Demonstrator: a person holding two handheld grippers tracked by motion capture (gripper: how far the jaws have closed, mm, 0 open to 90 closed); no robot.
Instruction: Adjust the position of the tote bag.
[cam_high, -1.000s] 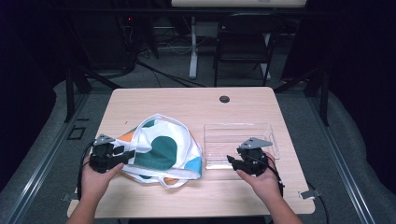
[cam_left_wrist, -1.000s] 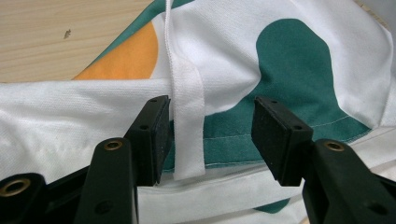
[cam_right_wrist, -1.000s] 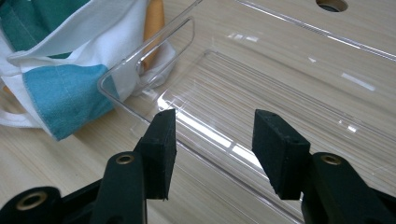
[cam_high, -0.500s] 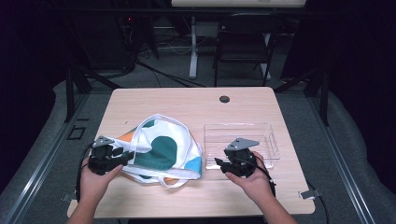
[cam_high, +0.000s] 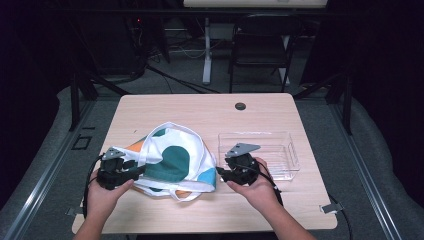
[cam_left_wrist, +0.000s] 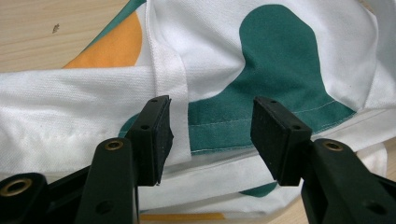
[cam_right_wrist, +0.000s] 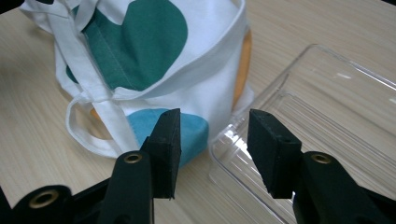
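The patterned tote bag (cam_high: 172, 162) lies on the counter (cam_high: 200, 112), left of the clear plastic tray (cam_high: 280, 150). Left gripper (cam_left_wrist: 210, 135) gapes over its hem; right gripper (cam_right_wrist: 215, 151), just been narrowing, holds nothing. Closing near the tray rim risks catching plastic, not cloth.

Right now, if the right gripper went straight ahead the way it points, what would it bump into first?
Probably the bag: the right gripper points at its blue patch, beside the clear tray's corner. Depth is unclear.
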